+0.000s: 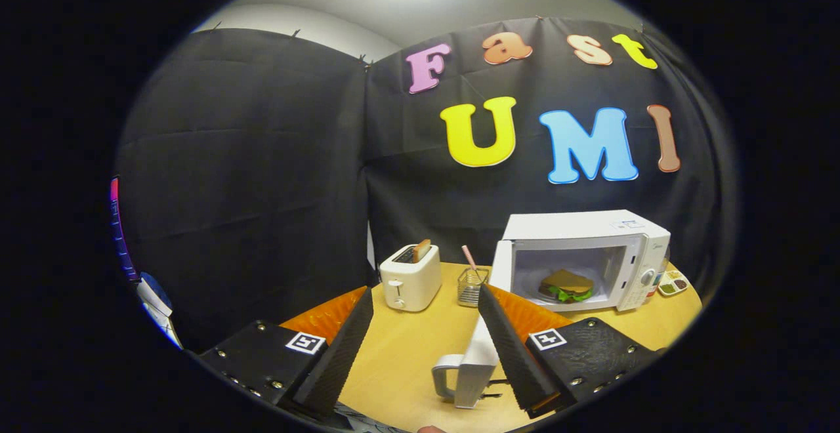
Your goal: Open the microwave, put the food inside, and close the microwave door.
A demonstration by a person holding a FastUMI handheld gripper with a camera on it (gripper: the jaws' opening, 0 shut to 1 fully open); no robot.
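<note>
The white box microwave (586, 259) stood open, sandwich (567, 286) inside; my gripper (423, 348) gaped wide, empty, so I judged a steady push on its door (501, 266) best.

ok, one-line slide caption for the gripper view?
Open gripper hangs over the table, facing a microwave with its door open and a sandwich inside.
</note>
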